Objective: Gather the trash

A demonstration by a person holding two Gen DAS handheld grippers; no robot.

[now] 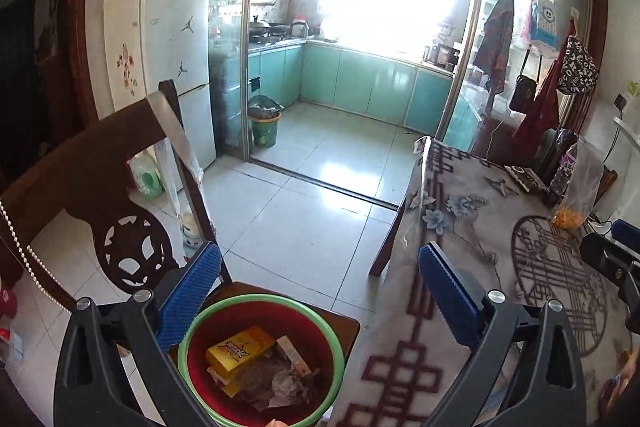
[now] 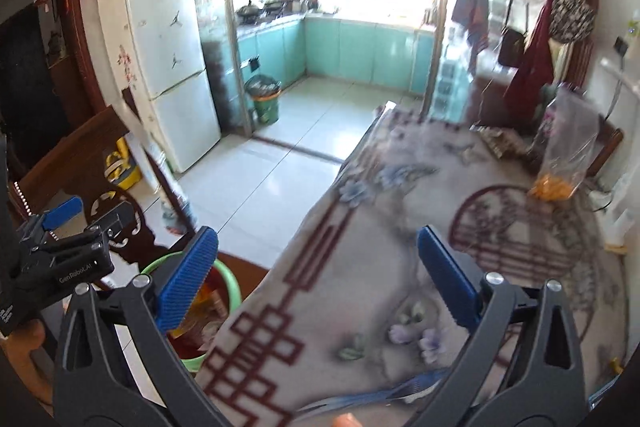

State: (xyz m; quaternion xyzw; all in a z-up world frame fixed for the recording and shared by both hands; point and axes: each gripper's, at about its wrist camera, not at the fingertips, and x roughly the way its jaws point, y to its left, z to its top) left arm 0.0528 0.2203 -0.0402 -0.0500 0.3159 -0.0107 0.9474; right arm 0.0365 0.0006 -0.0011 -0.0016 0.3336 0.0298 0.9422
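A red bin with a green rim stands on a dark wooden seat beside the table. It holds a yellow box and crumpled paper. My left gripper is open and empty, held above the bin and the table edge. The bin's green rim also shows in the right wrist view. My right gripper is open and empty above the patterned tablecloth. The left gripper shows at the left of the right wrist view.
A carved wooden chair stands left of the bin. A clear bag with orange contents and a dark box sit at the far side of the table. A green kitchen bin stands by the fridge.
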